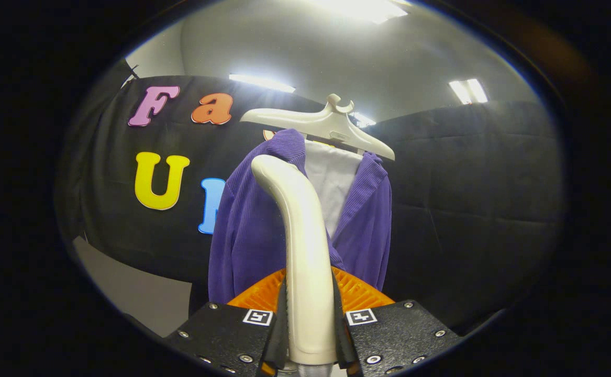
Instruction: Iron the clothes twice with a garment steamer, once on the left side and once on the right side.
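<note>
A purple corduroy jacket [250, 230] hangs on a white hanger [326, 125], with a white panel [334, 180] showing inside its open front. My gripper [309, 335] is shut on the white handle of the garment steamer [300, 246], which rises upright between the fingers and curves forward at its top toward the jacket's left collar. The steamer's head hides part of the jacket's left front. Whether the head touches the cloth, I cannot tell.
The black cloth wall [473, 199] stands behind the jacket and to both sides. A pale floor or table patch [137, 293] lies low to the left. Ceiling lights [467, 90] shine above.
</note>
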### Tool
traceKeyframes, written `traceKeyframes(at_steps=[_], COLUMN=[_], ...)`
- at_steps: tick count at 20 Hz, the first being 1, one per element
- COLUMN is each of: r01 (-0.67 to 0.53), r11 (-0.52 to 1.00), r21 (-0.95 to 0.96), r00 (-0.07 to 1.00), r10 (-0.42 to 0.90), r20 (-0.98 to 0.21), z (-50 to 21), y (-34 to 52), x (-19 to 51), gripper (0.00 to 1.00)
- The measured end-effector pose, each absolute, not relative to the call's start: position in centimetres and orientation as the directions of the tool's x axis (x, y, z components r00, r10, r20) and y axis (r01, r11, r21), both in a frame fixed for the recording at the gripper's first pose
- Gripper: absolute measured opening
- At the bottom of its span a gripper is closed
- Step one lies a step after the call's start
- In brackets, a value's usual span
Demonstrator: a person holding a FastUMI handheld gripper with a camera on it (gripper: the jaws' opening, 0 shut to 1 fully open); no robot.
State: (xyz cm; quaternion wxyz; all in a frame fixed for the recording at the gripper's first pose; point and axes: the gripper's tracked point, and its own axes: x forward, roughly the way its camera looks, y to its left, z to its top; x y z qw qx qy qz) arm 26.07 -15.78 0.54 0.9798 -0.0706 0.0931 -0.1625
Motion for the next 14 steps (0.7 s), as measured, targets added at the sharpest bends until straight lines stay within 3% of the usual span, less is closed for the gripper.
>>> traceKeyframes(at_steps=[14], r01=[0.333], r11=[0.865], r21=[-0.375], r00=[0.883], r10=[-0.426], r20=[-0.197], z=[-6.7], y=[-16.0], x=[24.9], gripper=[0.36])
